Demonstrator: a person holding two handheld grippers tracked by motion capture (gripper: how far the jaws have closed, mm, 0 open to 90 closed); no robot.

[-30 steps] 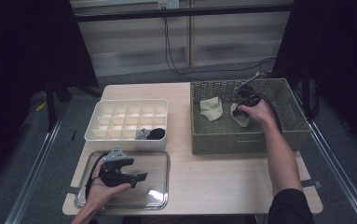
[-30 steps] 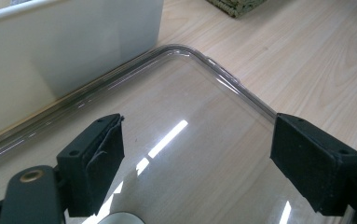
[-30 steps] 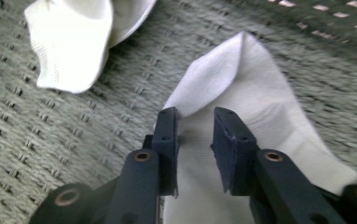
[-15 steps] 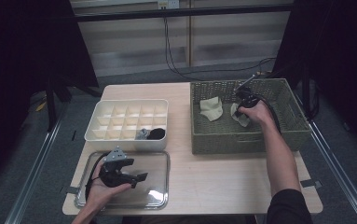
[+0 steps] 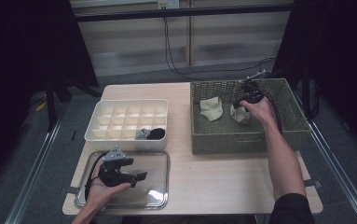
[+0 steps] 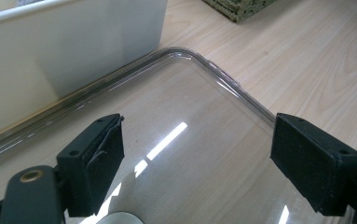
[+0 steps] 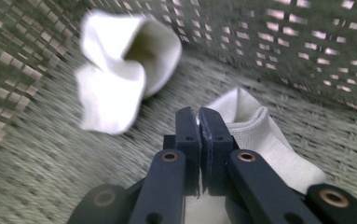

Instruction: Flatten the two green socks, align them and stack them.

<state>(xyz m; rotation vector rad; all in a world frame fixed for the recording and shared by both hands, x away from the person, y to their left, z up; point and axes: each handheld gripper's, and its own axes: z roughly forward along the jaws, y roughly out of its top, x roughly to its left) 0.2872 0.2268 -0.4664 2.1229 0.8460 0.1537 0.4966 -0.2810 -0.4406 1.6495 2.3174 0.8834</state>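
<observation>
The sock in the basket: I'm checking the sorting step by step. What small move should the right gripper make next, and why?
Probably lift the sock straight up out of the wicker basket. The right gripper has its jaws pressed together on the sock's edge, so the grip looks made. The other sock lies apart, so it should not snag.

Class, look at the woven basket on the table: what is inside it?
Inside the woven basket lie two pale socks: one sock lies free, and the right gripper has its jaws shut on the other sock. The hand and gripper hide part of that sock and the floor beneath.
</observation>
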